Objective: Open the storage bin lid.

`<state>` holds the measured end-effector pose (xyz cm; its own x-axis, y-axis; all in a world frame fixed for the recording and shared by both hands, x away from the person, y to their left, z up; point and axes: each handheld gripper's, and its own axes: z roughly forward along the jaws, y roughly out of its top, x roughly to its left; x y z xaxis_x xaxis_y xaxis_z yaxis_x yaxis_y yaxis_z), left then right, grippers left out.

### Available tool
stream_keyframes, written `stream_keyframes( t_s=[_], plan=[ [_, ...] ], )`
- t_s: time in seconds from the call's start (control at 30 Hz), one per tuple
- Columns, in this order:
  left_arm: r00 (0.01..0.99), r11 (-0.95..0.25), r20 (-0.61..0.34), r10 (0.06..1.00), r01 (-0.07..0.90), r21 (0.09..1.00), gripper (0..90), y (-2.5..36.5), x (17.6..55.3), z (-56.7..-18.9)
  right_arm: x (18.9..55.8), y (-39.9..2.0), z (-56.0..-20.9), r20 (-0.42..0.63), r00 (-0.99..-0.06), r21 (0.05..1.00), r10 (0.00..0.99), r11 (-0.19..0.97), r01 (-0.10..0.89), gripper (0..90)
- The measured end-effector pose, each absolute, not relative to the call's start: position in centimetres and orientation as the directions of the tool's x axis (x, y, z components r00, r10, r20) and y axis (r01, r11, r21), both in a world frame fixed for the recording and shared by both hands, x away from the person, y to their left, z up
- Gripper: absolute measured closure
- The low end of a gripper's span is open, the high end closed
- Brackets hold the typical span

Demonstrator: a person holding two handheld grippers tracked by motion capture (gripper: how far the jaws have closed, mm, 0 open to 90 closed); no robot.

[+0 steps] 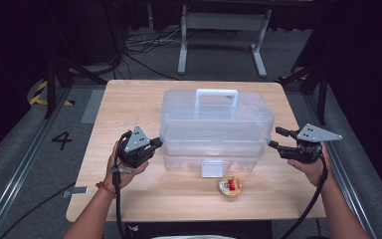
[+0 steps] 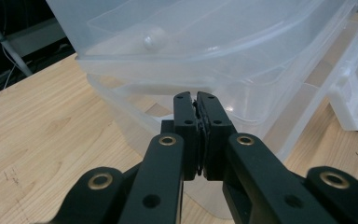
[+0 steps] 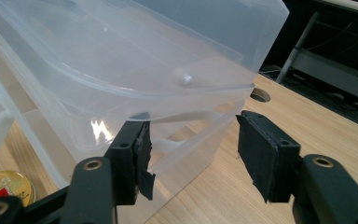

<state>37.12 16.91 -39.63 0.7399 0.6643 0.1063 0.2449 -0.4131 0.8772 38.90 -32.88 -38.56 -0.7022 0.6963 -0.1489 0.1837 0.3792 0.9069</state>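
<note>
Since my left tool (image 1: 155, 144) is pinched shut on the clear box's (image 1: 214, 129) end rim, the box stretches lengthwise toward my right tool (image 1: 273, 138), jaws half-open straddling the far rim, gripping nothing yet.

a lab or recording studio: black curtains hang around the wooden table (image 1: 129, 104), with grey carpet, loose cables (image 1: 144, 42) and a metal bench frame (image 1: 224, 30) beyond it, hazard tape (image 1: 40, 92) to its left.

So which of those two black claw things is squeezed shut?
The left gripper, beside the clear plastic storage box: its pads meet. The right gripper gapes.
</note>
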Motion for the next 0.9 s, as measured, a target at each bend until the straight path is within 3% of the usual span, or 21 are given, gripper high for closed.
stream_keyframes(
  t_s=[0.37,0.67,0.9],
  plan=[
    [0.753,-0.438,0.109,0.65,0.253,0.863,83.1,16.8,37.0,-40.0,38.7,-32.1,-37.7,-0.194,-0.682,0.925,0.705,0.363,0.112,54.4],
    [0.77,-0.428,0.09,0.631,0.249,0.869,79.9,16.9,37.0,-40.1,38.6,-31.2,-36.9,-0.24,-0.661,0.934,0.711,0.355,0.043,68.0],
    [0.772,-0.432,0.09,0.629,0.25,0.867,78.5,17.0,36.9,-40.1,38.6,-30.7,-36.6,-0.267,-0.617,0.936,0.74,0.351,0.015,70.8]
  ],
)
